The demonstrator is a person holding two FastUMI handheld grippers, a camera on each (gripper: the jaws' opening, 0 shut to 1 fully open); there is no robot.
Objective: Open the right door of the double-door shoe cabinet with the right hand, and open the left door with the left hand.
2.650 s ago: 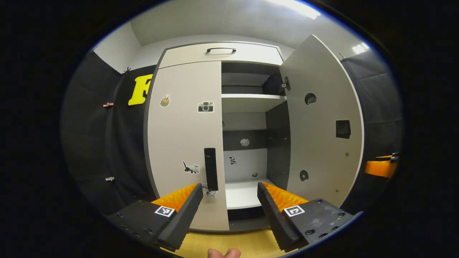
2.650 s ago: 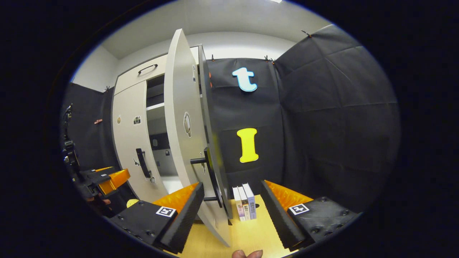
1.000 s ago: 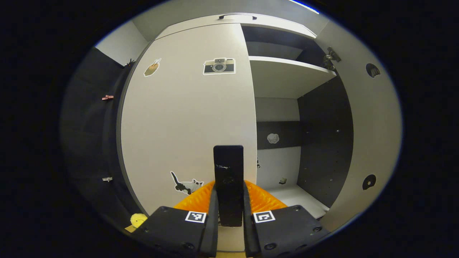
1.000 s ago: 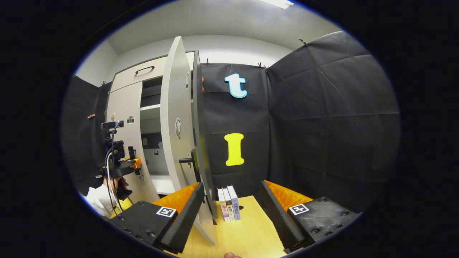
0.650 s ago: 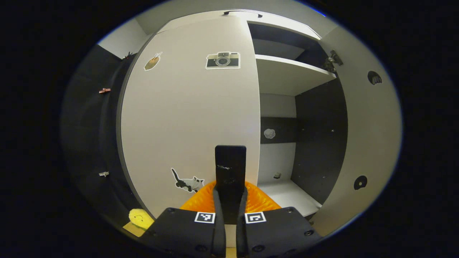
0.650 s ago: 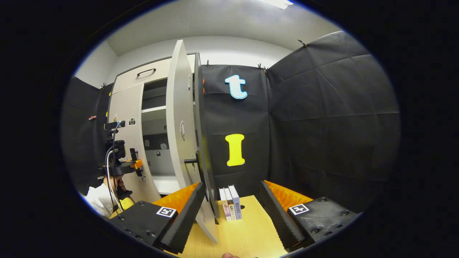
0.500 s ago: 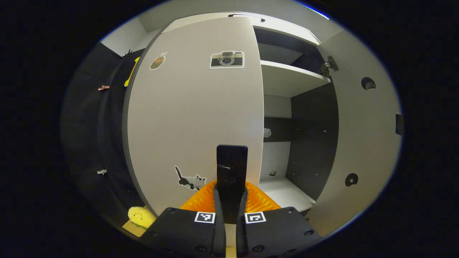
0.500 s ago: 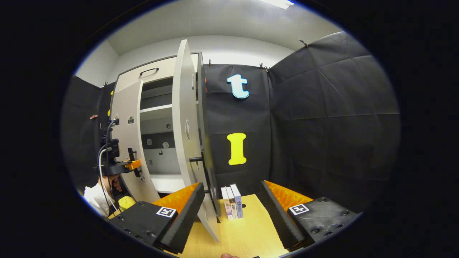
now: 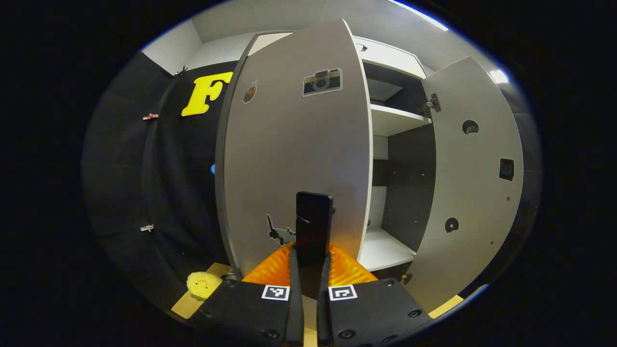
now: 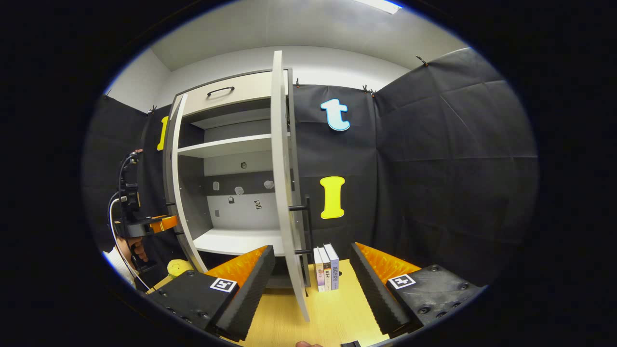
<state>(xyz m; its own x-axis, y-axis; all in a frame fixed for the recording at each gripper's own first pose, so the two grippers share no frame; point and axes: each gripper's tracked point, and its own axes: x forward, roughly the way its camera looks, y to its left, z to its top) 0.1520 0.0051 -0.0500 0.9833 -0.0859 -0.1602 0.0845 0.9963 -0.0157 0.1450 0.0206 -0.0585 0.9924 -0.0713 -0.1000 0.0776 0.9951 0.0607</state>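
Left gripper view: your left gripper has its fingers pinched on the dark vertical handle of the left door. One finger presses each side of the bar. The left door stands swung well out from the shoe cabinet, its outer face toward the camera. A camera sticker sits high on that face, a cat sticker low beside the handle. To the right of the door's free edge you see the cabinet's inside: a white shelf above, a white bottom board below. The right door is open too, its inner face toward you. A yellow plush toy lies on the wooden floor at lower left.

Right gripper view: your right gripper has its fingers spread wide, touching nothing. The right door stands open, seen nearly edge-on between the fingers, its handle on the far face. Three books stand upright on the floor just right of that door, by the booth wall. The left door is swung out at the cabinet's left side. Beside it the left gripper sits at that door's handle, with your hand under it. The plush toy lies below.
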